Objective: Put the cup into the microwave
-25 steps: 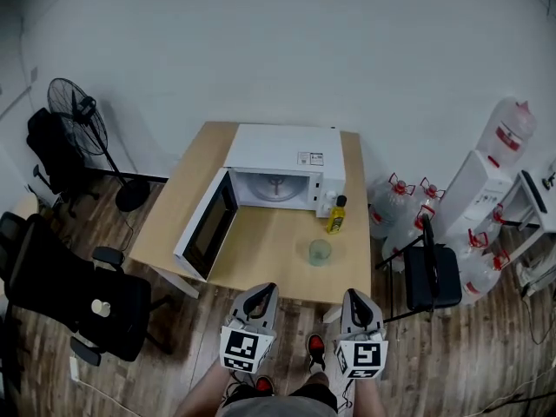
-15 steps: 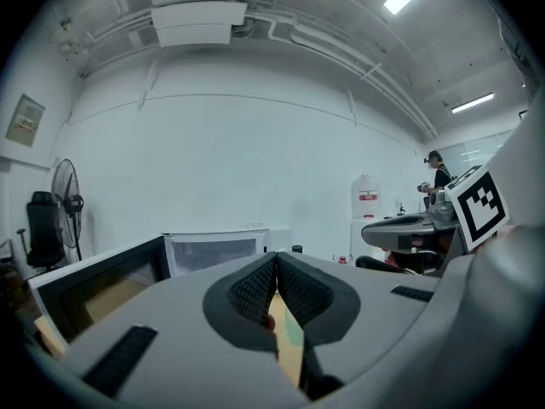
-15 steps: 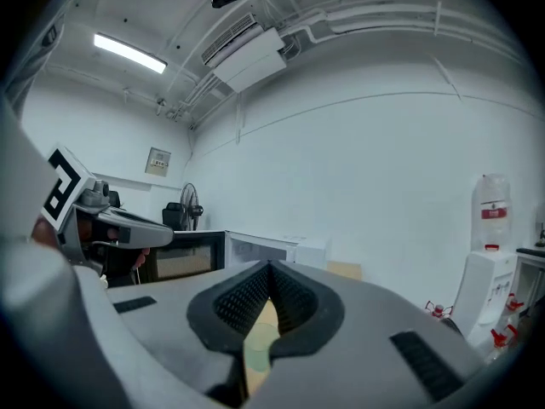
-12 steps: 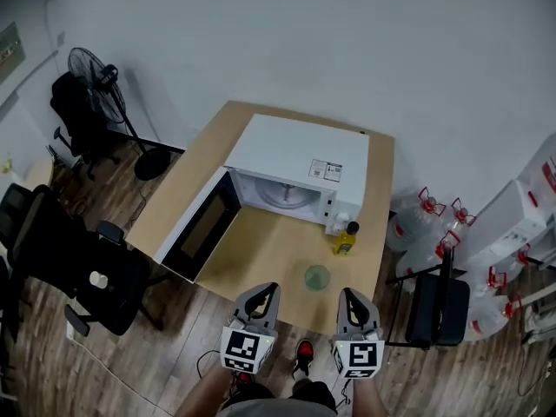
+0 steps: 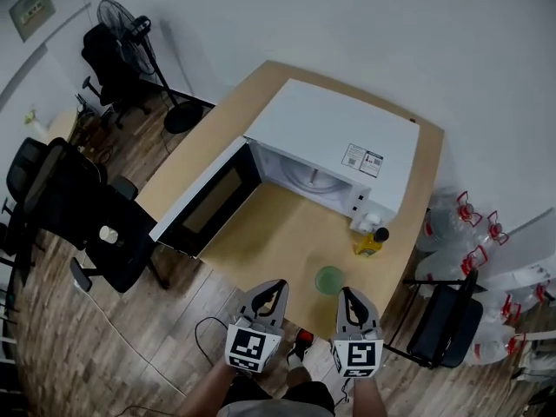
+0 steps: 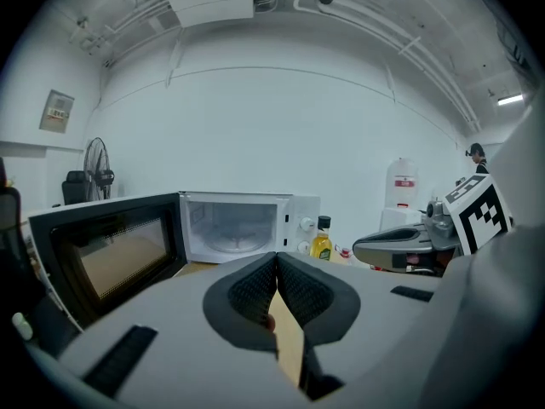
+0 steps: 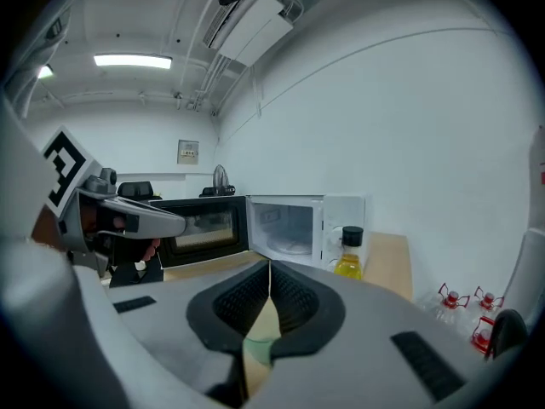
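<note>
A pale green see-through cup stands near the front edge of the wooden table. Behind it sits a white microwave with its door swung wide to the left and the glass turntable bare. My left gripper hovers at the table's front edge, left of the cup, shut with nothing in it. My right gripper is just short of the cup, also shut and holding nothing. In the right gripper view a sliver of the cup shows beneath the closed pads.
A yellow bottle with a black cap stands by the microwave's right front corner. Black office chairs and a fan are at the left. Water jugs and a black folding chair are at the right.
The table and microwave have swung round and grown larger in the head view. Both grippers have come forward to the table's front edge, the right one close to the cup, and both stay shut.
</note>
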Demonstrator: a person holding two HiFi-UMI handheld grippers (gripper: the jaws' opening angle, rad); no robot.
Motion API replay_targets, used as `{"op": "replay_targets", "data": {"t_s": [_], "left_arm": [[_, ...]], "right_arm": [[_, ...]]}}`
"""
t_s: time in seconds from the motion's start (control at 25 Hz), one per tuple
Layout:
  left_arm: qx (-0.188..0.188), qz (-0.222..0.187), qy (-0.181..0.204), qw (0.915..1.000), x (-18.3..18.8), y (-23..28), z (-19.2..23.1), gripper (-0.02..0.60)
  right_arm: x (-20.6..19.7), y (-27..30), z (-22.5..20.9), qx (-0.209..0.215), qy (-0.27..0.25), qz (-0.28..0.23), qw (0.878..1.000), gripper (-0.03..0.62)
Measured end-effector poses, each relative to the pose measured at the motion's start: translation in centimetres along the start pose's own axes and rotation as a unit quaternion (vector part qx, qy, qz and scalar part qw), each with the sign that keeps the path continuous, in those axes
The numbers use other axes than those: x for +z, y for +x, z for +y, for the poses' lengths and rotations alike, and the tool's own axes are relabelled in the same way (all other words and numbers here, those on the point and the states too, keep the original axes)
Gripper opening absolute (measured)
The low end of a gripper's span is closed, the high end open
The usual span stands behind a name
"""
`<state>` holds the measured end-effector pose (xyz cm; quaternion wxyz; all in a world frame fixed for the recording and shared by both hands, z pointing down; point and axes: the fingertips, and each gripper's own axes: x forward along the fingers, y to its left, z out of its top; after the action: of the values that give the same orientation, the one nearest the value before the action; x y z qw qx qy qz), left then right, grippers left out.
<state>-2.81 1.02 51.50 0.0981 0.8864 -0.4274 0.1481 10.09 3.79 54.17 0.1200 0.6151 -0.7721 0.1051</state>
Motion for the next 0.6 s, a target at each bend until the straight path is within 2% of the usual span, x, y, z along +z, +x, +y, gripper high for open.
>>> {"op": "replay_targets", "data": {"t_s": [0.12,0.36,0.48,0.6], "left_arm": [[0.012,0.012,-0.005,0.9998,-1.1,0.7,0.4,0.023],[0.030,0.029,-0.017,0.9990,-2.5,1.5,1.1,0.023],[0.036,0.037,-0.021,0.9984,-3.3,1.8,1.5,0.023],[0.042,0.047,-0.026,0.9977,-4.5,1.9,1.9,0.023]], "right_arm": [[-1.3,1.2,0.5,0.028,0.001,0.013,1.000,0.024],[-3.7,3.5,1.2,0.069,0.000,0.040,0.997,0.266],[-5.0,4.5,1.5,0.081,-0.005,0.056,0.995,0.329],[-6.4,5.3,1.9,0.089,-0.006,0.073,0.993,0.349]]}}
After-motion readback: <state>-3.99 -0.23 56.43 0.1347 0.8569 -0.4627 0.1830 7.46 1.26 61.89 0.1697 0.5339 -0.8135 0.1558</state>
